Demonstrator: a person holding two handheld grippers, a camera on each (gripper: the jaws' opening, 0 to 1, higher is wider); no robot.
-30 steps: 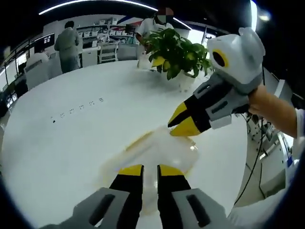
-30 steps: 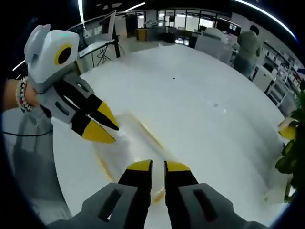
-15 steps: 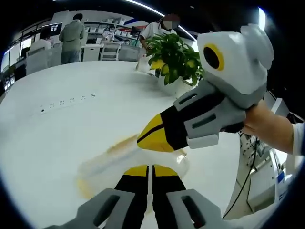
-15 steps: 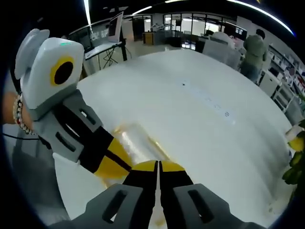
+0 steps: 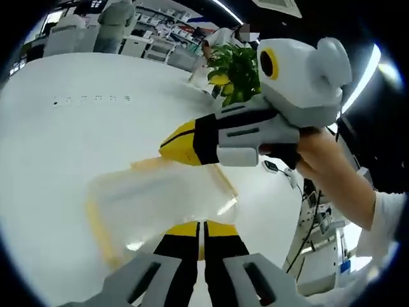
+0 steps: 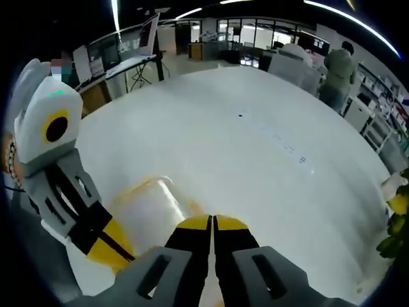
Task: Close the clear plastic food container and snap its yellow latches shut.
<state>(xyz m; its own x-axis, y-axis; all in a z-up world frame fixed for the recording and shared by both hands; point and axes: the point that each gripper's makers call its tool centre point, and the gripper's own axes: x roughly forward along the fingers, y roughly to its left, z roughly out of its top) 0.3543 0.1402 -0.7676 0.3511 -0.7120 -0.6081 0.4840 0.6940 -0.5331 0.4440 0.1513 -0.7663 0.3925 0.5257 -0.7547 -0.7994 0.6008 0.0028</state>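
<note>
Resting near the table's (image 5: 45, 147) edge, one container (image 5: 160, 204); left hand-held gripper (image 5: 203, 228) jaws together, right hand-held gripper (image 6: 211, 222) likewise; left view adds a plant (image 5: 238, 64).

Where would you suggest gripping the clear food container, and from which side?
Probably by a yellow-trimmed edge of the clear container, coming in from the side. It lies low and flat on the white table, so a thin rim suits closing jaws better than its broad clear top.
</note>
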